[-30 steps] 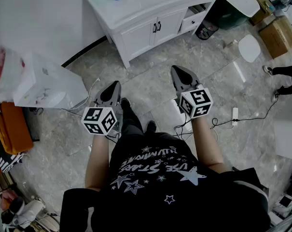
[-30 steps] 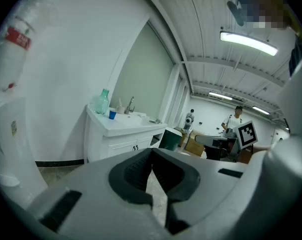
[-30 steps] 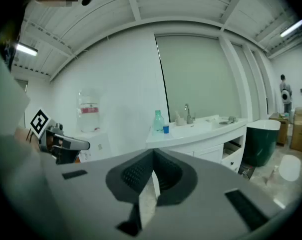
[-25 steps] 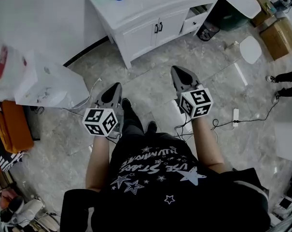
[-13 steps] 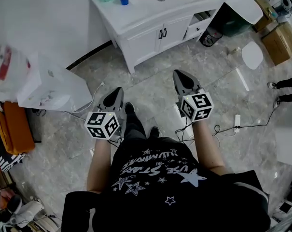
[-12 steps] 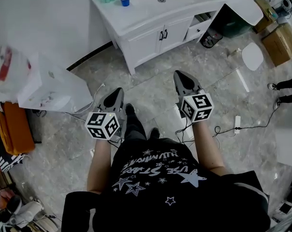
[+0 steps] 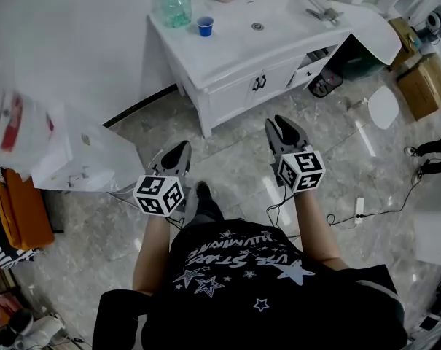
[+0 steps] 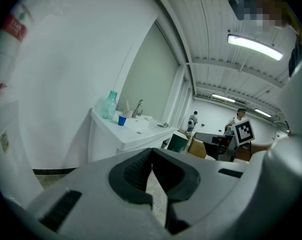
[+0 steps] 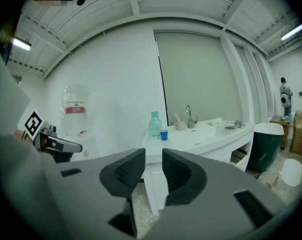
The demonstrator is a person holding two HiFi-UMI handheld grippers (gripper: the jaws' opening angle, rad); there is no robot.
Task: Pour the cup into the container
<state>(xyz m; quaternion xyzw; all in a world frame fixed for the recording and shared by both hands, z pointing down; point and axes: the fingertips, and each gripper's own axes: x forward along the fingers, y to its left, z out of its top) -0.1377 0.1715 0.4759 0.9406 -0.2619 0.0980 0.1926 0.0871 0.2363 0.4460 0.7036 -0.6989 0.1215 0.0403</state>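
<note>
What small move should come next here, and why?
Probably step toward the white vanity counter and bring the right claw up to the small blue cup. The cup stands well out of reach beside the green glass bottle, and that claw is opening with nothing between its jaws.

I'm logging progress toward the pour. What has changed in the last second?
The person has moved toward the white counter, which now shows fuller in the head view. The right gripper is opening its jaws, nothing between them. The left gripper stays shut; the blue cup stands untouched on the counter.
</note>
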